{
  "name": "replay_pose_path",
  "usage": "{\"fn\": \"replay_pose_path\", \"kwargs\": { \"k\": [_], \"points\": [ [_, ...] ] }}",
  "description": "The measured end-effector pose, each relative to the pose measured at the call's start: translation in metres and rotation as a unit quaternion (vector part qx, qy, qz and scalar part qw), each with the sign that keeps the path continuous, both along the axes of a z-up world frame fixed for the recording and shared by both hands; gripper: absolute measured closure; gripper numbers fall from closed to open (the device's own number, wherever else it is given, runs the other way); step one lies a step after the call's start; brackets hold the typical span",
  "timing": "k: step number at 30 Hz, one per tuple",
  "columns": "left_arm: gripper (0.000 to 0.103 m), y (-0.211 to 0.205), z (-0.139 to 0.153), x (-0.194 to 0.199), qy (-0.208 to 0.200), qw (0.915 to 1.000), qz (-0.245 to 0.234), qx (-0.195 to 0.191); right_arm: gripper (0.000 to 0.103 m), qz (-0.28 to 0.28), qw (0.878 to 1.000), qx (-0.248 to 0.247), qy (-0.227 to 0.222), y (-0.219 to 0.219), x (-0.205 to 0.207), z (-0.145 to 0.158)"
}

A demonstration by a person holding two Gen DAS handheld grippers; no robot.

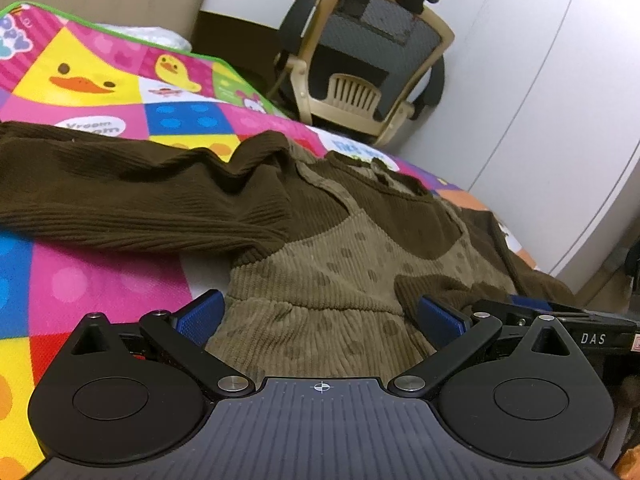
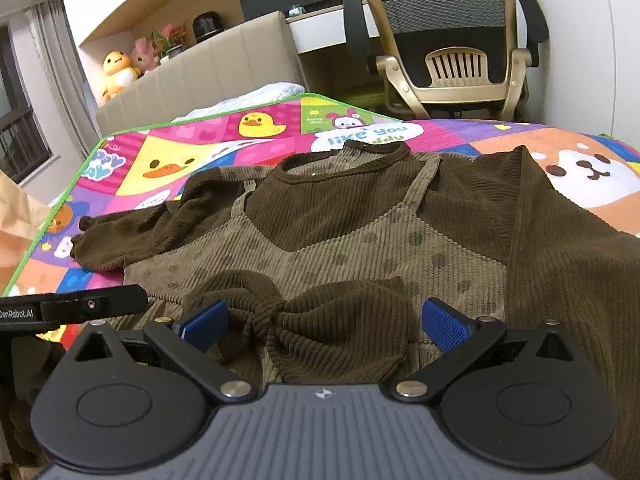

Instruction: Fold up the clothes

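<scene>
Bright cartoon play mat [image 2: 192, 160] covers the bed, with a brown dress [image 2: 340, 236] spread flat on it.

Both grippers hover low over the dress's near hem, side by side. Left gripper [image 1: 320, 316] has its blue pads spread wide, gripping nothing, with tan spotted corduroy between them. Right gripper [image 2: 326, 320] is likewise spread apart and empty, the bunched dark brown bow [image 2: 296, 312] lying between its pads. One dark ribbed sleeve [image 1: 132, 196] stretches out leftward across the mat. Behind stands a mesh office chair [image 2: 452, 40].
</scene>
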State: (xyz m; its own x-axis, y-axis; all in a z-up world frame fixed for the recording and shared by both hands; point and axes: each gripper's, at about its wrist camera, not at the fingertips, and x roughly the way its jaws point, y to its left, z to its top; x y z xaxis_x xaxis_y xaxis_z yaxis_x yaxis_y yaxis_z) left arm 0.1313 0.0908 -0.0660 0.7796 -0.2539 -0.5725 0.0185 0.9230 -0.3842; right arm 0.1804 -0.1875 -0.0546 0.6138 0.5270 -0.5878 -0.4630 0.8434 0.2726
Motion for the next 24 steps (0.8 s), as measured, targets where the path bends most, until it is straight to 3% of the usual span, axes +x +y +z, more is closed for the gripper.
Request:
{"fn": "replay_pose_path", "kwargs": {
  "k": [3, 6, 8, 11, 15, 17, 19, 21, 22, 23, 24],
  "points": [
    [0.000, 0.022, 0.010, 0.002, 0.029, 0.9982, 0.026, -0.045, 0.000, 0.000, 1.000, 0.003, 0.000, -0.002, 0.000, 0.000],
    [0.000, 0.070, 0.025, 0.001, 0.032, 0.9896, 0.123, -0.067, 0.000, -0.001, 1.000, 0.005, -0.001, -0.002, 0.000, -0.001],
    [0.003, 0.104, 0.029, 0.000, 0.027, 0.9764, 0.205, -0.062, 0.000, -0.001, 1.000, 0.007, -0.001, -0.003, 0.000, -0.001],
    [0.029, 0.144, 0.027, 0.002, 0.038, 0.9497, 0.309, -0.037, 0.000, -0.002, 1.000, 0.011, -0.001, -0.004, 0.000, -0.001],
    [0.025, 0.149, 0.012, 0.018, 0.065, 0.9416, 0.330, 0.000, 0.000, -0.002, 1.000, 0.014, -0.001, -0.005, 0.000, -0.001],
    [0.022, 0.139, 0.011, 0.027, 0.065, 0.9436, 0.323, 0.036, 0.000, -0.002, 1.000, 0.014, -0.001, -0.005, 0.000, -0.001],
    [0.032, 0.132, 0.008, 0.036, 0.063, 0.9424, 0.321, 0.072, 0.000, -0.002, 1.000, 0.016, -0.001, -0.005, 0.000, -0.001],
    [0.065, 0.127, 0.006, 0.043, 0.060, 0.9401, 0.319, 0.103, 0.000, -0.003, 1.000, 0.018, 0.000, -0.005, 0.000, -0.001],
    [0.073, 0.125, 0.008, 0.044, 0.057, 0.9404, 0.315, 0.114, 0.000, -0.003, 1.000, 0.020, 0.000, -0.006, 0.000, -0.001],
    [0.090, 0.123, 0.010, 0.044, 0.053, 0.9406, 0.311, 0.125, 0.000, -0.003, 1.000, 0.022, 0.001, -0.006, 0.000, -0.001],
    [0.092, 0.121, 0.012, 0.045, 0.050, 0.9406, 0.307, 0.136, 0.000, -0.003, 1.000, 0.023, 0.002, -0.006, 0.000, -0.001]
  ]
}}
